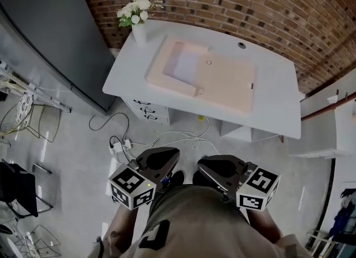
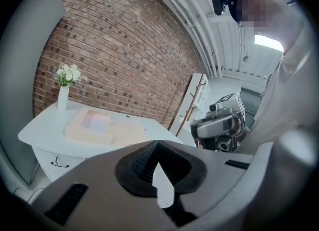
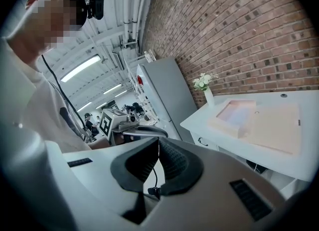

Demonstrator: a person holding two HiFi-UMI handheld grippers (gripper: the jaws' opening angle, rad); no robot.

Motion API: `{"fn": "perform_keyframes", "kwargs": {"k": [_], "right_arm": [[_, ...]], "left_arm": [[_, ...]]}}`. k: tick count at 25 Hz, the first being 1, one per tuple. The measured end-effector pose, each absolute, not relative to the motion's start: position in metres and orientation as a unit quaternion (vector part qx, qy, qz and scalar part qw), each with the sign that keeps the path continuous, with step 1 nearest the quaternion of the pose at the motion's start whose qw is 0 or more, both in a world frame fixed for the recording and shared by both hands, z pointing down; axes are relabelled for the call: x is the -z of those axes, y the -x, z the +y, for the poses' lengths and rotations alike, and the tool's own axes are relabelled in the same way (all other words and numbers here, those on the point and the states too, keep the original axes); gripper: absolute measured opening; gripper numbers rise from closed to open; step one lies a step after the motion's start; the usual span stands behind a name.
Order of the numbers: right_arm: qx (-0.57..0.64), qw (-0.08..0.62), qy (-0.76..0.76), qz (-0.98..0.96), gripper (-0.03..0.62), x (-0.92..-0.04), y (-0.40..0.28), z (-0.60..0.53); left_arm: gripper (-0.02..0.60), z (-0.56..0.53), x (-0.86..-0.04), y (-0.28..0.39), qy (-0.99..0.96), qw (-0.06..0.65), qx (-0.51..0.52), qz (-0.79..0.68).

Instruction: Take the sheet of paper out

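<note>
A pale lilac sheet of paper (image 1: 186, 65) lies in the open left half of a flat, cream-coloured case (image 1: 225, 84) on the white desk (image 1: 278, 104). It also shows as the sheet (image 2: 97, 122) in the left gripper view and the sheet (image 3: 238, 113) in the right gripper view. I stand well back from the desk. My left gripper (image 1: 166, 154) and right gripper (image 1: 209, 163) hang side by side at waist height, pointed towards it. The left gripper's (image 2: 158, 143) tips meet with nothing between them. The right gripper (image 3: 158, 139) is shut and empty too.
A white vase of white flowers (image 1: 138, 20) stands on the desk's far left corner. A tall grey cabinet (image 1: 50, 34) is left of the desk. Cables and a power strip (image 1: 119, 147) lie on the floor in front. Drawers (image 1: 146, 110) sit under the desk. A brick wall is behind.
</note>
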State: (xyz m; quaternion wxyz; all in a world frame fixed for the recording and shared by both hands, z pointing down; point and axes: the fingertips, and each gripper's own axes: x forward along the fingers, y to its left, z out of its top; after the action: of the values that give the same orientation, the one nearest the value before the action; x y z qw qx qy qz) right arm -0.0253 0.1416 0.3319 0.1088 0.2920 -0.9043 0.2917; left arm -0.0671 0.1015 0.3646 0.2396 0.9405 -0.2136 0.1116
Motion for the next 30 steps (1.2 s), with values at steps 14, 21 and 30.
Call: {"fn": "perform_keyframes", "kwargs": {"k": [14,21,30], "right_arm": [[-0.309,0.08,-0.262,-0.911,0.025,-0.33,-0.023,0.101],[-0.336,0.036,-0.249,-0.908,0.025,-0.328,-0.058,0.078],[-0.363,-0.006,-0.213,-0.907,0.023,-0.327,-0.107,0.048]], "left_arm": [[0.014,0.071,-0.359,0.019,-0.936,0.23,-0.136,-0.231],[0.014,0.056,-0.354,-0.01,-0.932,0.222,-0.146,-0.248],[0.014,0.041,-0.354,-0.054,-0.921,0.219,-0.156,-0.282]]}}
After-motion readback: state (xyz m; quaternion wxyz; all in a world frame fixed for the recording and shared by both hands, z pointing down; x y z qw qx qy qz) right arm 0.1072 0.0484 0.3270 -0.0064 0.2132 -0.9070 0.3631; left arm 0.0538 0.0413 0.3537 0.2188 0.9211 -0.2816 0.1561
